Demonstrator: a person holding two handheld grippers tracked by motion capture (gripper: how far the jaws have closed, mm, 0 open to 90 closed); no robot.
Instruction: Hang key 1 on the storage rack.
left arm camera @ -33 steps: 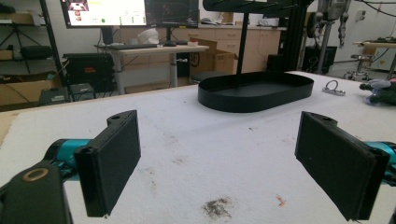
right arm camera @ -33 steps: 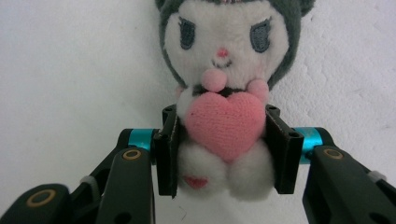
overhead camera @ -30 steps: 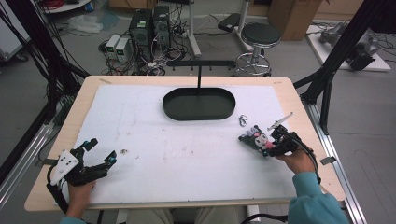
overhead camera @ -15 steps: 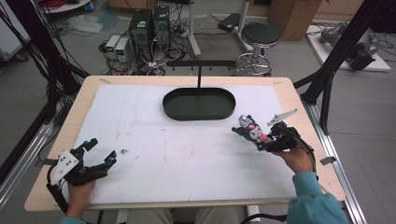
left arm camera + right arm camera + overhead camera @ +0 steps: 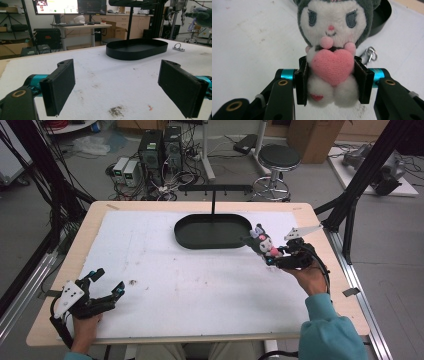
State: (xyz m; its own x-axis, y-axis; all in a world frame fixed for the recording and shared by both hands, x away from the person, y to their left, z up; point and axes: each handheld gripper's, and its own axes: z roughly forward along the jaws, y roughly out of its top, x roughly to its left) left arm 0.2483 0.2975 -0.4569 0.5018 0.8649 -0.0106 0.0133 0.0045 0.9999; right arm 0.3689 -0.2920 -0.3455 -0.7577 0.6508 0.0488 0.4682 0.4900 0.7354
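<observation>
Carried left toward the black tray, the plush toy sits clamped in the right gripper; the left gripper rests spread apart, empty.

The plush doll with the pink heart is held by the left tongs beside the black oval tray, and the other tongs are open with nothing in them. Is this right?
Not quite. The right tongs hold the plush doll, as the right gripper view shows: both jaws press its body. The rest is right: it is beside the black oval tray, and the other tongs, the left tongs, are open with nothing in them.
</observation>
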